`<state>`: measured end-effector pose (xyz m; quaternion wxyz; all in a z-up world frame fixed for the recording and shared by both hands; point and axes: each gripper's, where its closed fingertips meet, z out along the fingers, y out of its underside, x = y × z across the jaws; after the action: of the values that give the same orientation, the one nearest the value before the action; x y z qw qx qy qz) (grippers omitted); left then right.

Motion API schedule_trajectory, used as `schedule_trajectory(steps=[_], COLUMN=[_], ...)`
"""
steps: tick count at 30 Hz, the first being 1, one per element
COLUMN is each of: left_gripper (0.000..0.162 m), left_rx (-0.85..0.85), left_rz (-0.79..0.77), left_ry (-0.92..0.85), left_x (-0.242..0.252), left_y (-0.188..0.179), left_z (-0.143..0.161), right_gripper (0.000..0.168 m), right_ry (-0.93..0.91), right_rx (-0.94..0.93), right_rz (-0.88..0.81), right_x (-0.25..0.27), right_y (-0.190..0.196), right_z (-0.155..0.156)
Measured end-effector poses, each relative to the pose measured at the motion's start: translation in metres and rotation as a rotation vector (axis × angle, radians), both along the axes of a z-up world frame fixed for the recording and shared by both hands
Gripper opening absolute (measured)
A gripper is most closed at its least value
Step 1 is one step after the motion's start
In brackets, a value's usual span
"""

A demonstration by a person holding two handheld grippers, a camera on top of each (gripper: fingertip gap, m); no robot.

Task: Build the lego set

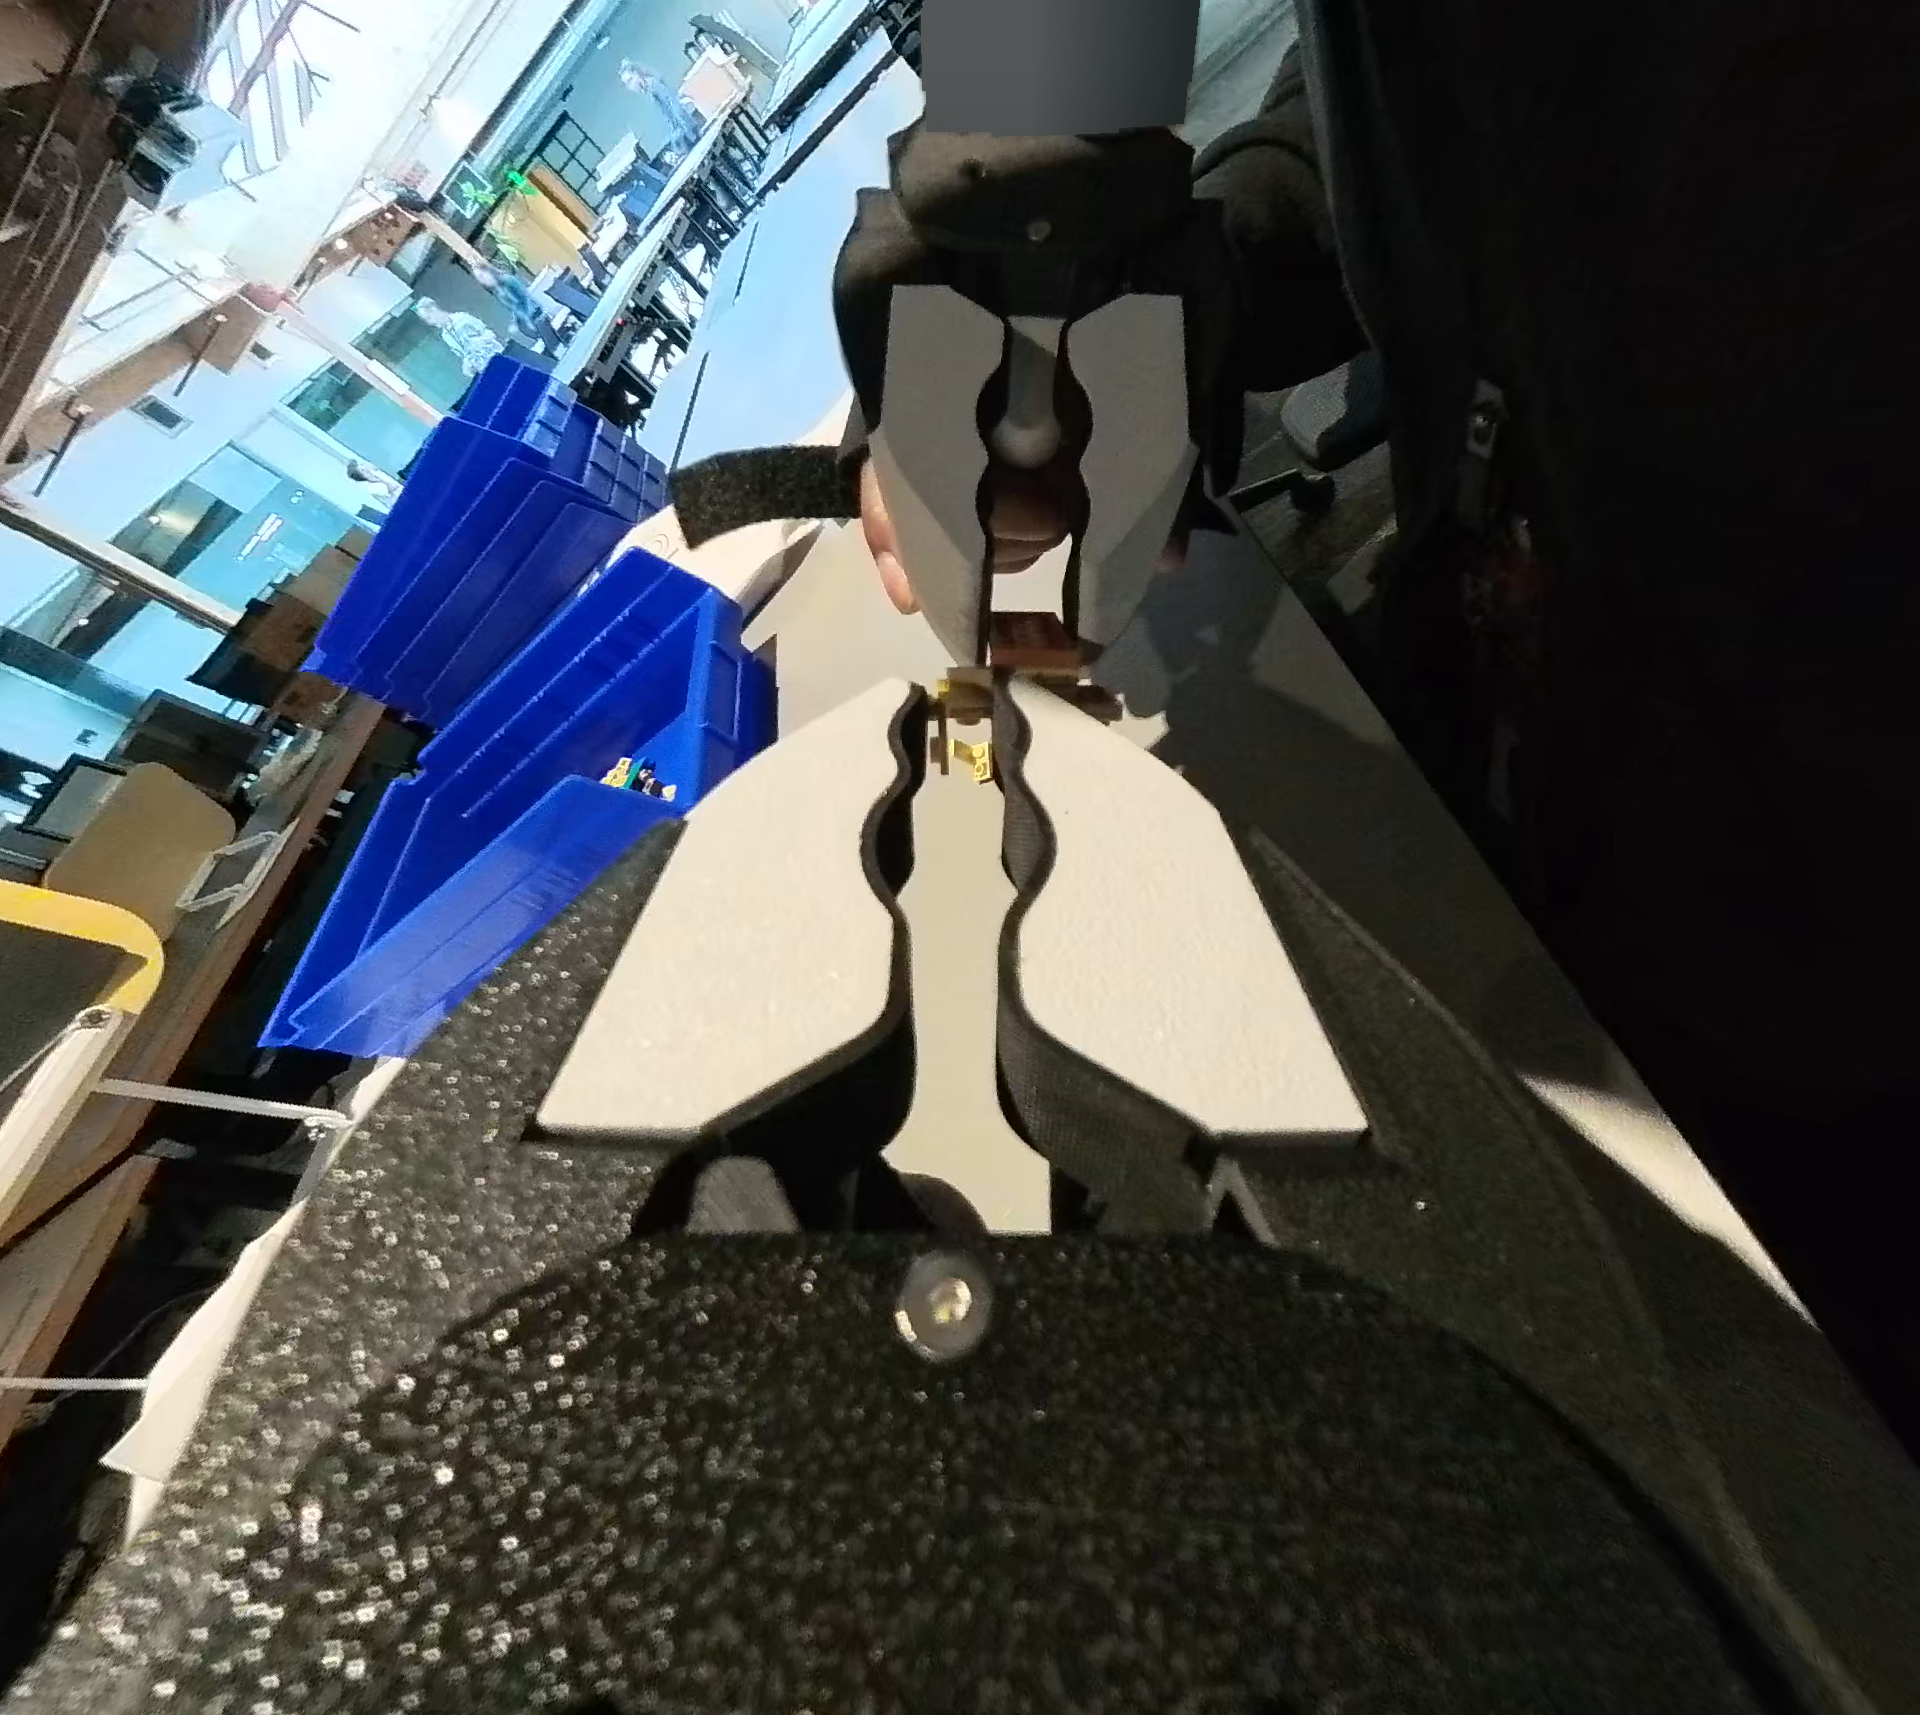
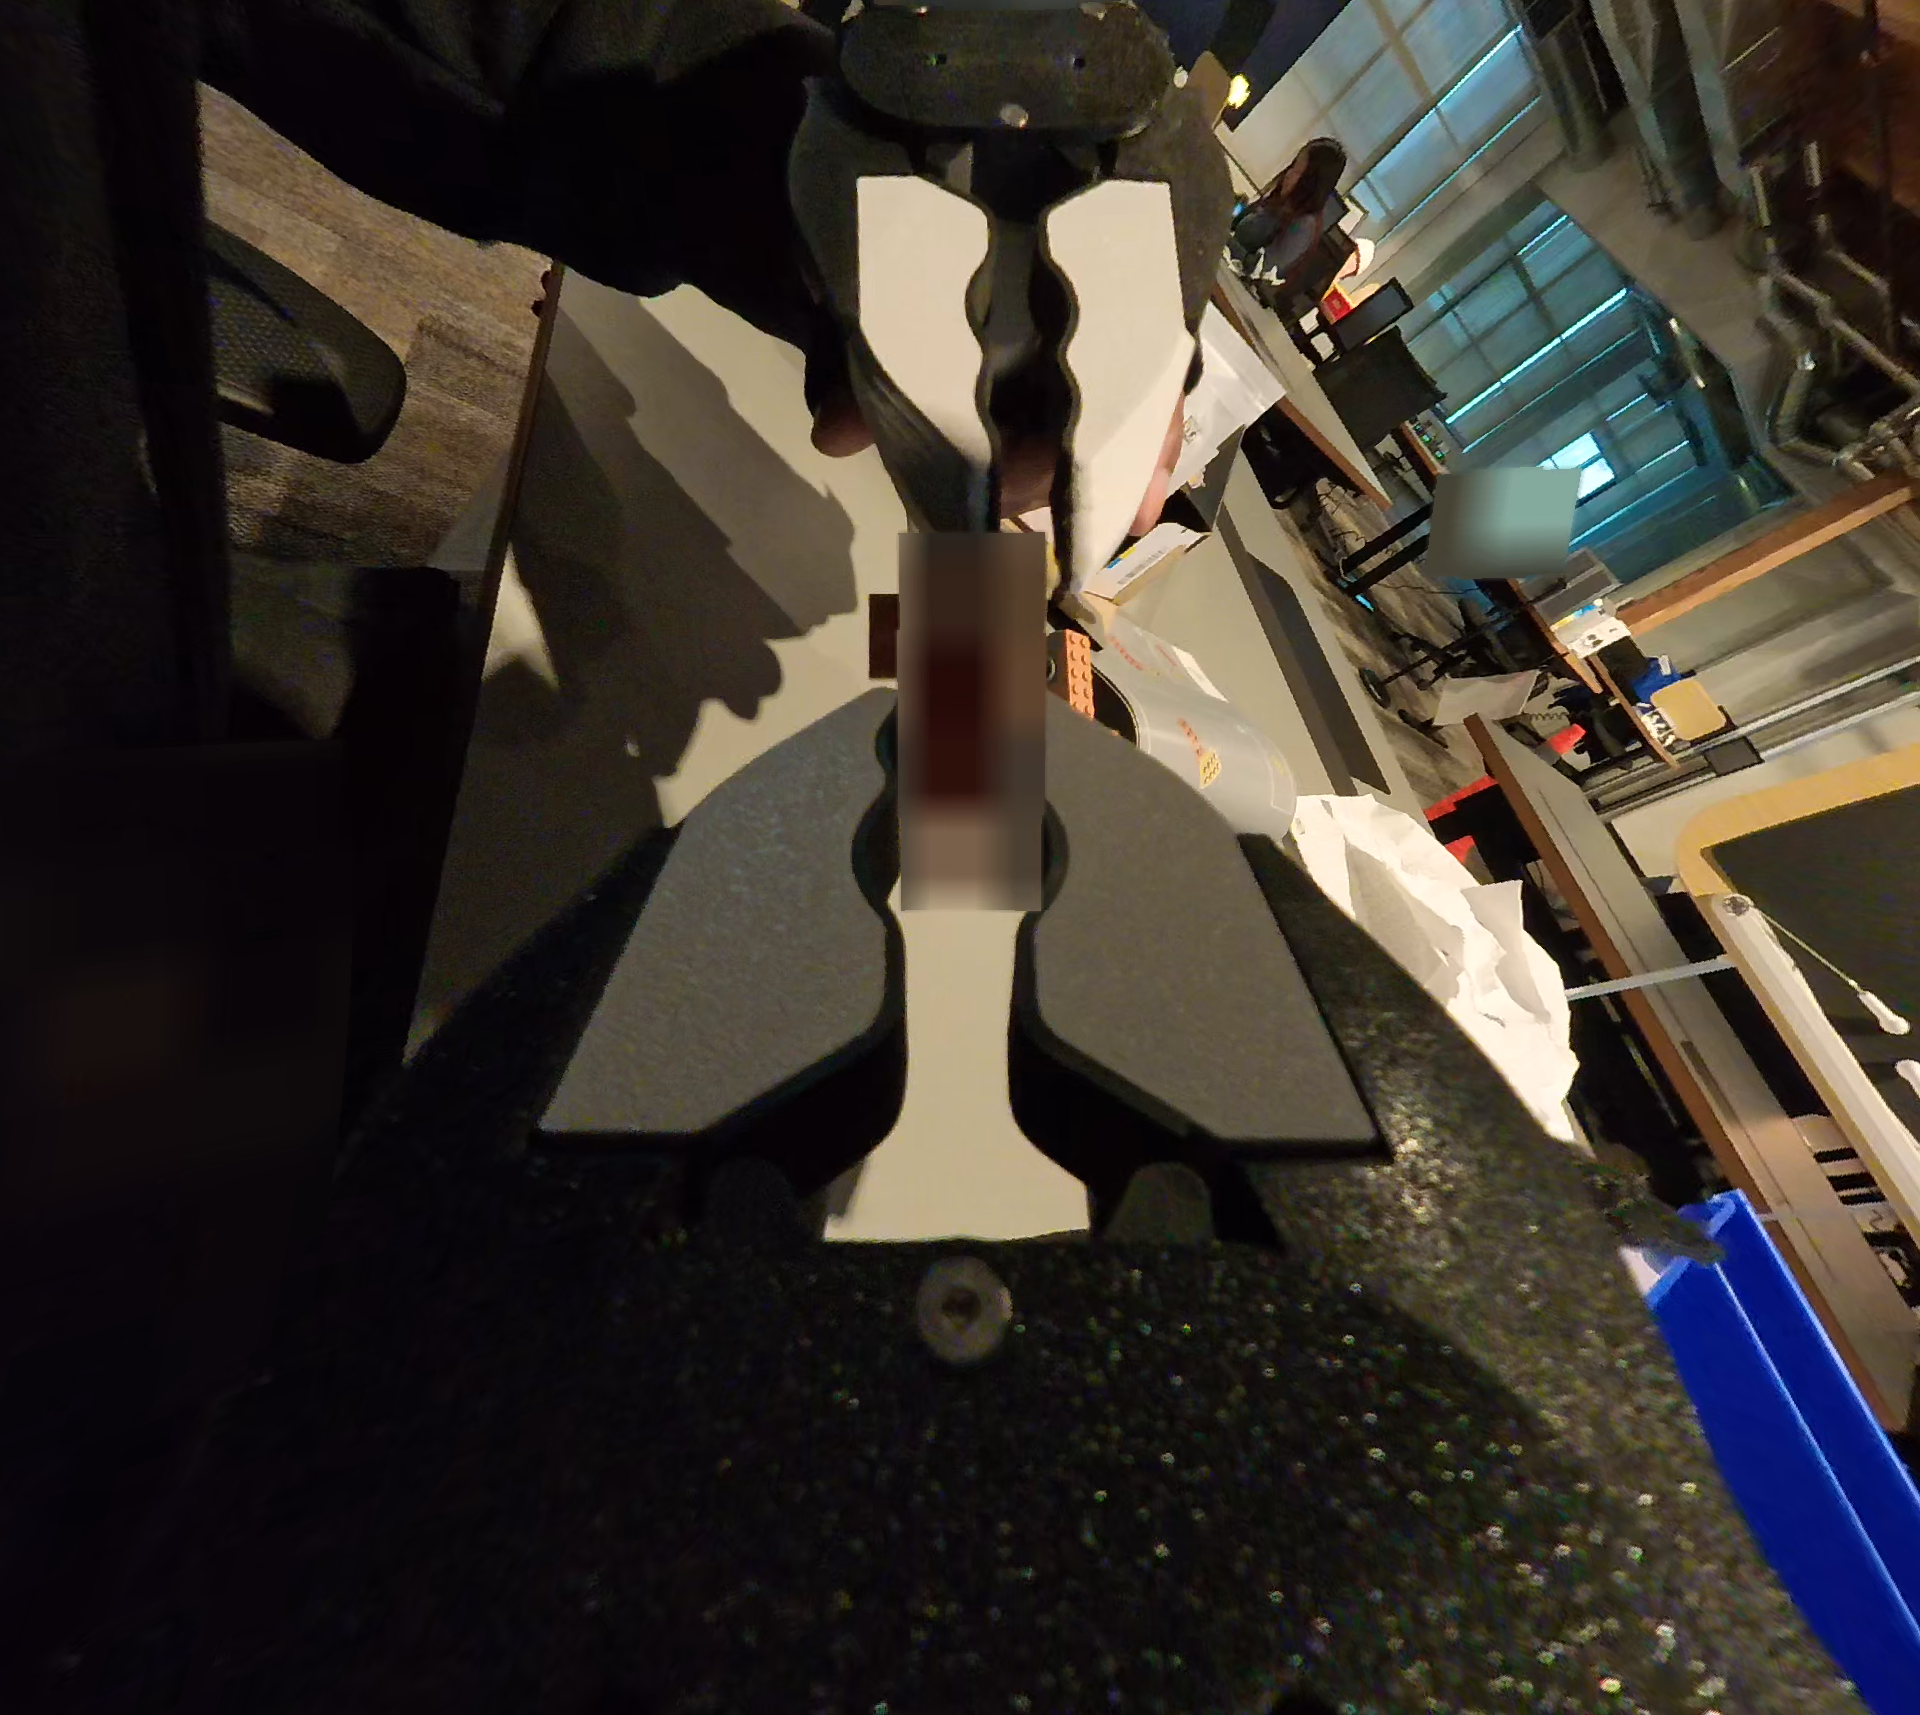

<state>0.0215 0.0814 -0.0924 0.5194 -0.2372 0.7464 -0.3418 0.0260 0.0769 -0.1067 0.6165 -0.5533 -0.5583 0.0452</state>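
The left hand-held gripper (image 1: pixel 961 730) pinches a small tan plastic Lego piece (image 1: pixel 961 709) at its tips. Facing it, the right hand-held gripper (image 1: pixel 1023 642) pinches a flat brown Lego plate (image 1: pixel 1029 639). Both pieces are light, hard and slippery, so hold them by their flat sides.

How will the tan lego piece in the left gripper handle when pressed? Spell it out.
The tan lego piece looks like hard plastic: probably stiff and light. It is tiny in the left gripper, so it may pivot or slip if the right gripper presses its brown piece on.
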Motion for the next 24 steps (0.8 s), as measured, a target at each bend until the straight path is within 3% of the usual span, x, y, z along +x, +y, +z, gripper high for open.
schedule_trajectory(steps=[14, 24], left_gripper=[0.011, 0.011], left_rx=[-0.019, -0.074], left_rz=[0.013, 0.039], left_ry=[-0.006, -0.029], left_x=[0.002, 0.012], left_y=[0.003, 0.03], left_z=[-0.003, -0.01], right_gripper=[0.016, 0.016], right_ry=[0.002, -0.018], right_rx=[-0.004, -0.024], right_rz=[0.002, 0.039], right_x=[0.001, 0.012], right_y=[0.003, 0.03], right_z=[-0.003, -0.01])
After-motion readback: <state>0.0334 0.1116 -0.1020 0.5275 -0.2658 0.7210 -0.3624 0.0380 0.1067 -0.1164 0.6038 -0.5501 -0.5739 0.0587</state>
